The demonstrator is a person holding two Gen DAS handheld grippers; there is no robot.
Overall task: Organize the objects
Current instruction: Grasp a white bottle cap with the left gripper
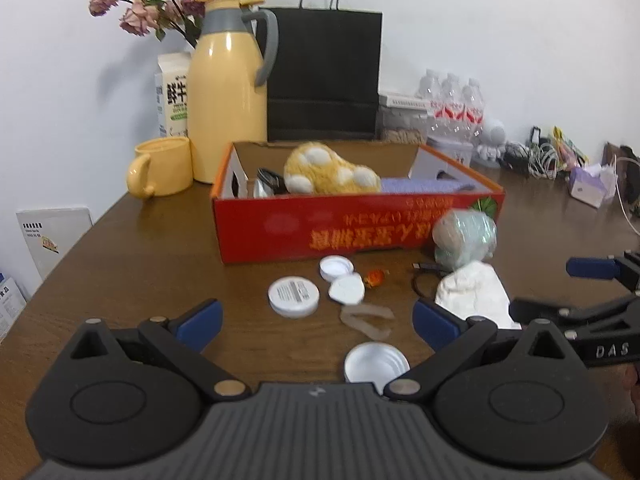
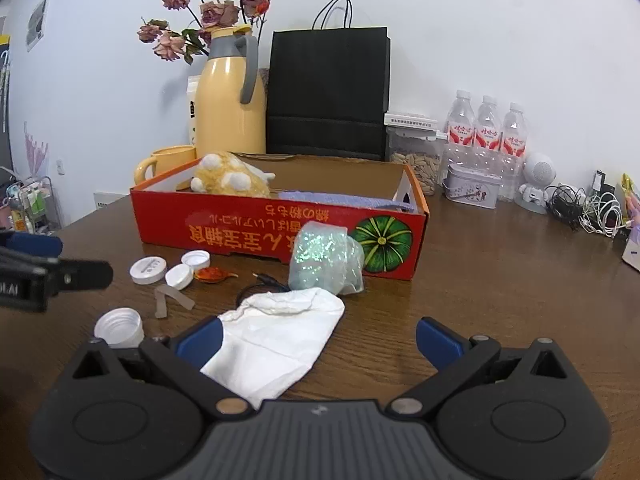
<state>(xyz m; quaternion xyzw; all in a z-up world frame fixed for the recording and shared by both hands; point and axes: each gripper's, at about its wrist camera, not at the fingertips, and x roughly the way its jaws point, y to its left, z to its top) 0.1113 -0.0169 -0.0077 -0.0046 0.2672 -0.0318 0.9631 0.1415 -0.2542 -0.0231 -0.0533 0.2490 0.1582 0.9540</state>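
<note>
The tidy-up looks partly done. The red box (image 2: pixel 280 228) already holds a yellow fluffy toy (image 2: pixel 230 178) and a purple cloth (image 2: pixel 340 200), but small things still lie on the brown table (image 2: pixel 500 280) in front of it.

The left gripper (image 1: pixel 316 320) is wide open and holds nothing. Between and just past its fingers are a white cap (image 1: pixel 376 362), a round white lid (image 1: pixel 293 295) and two smaller lids. The right gripper (image 2: pixel 320 338) is wide open and empty too. A white cloth (image 2: pixel 280 332) lies between its fingers, with a shiny green bag (image 2: pixel 326 258) farther off, against the box.

The next move is probably to close on the cloth or a lid and lift it into the box. Flat lids may slip.

At the far side, by the white wall, stand a yellow jug (image 2: pixel 230 108), a yellow mug (image 2: pixel 168 162), a black bag (image 2: pixel 328 88) and water bottles (image 2: pixel 486 128).
</note>
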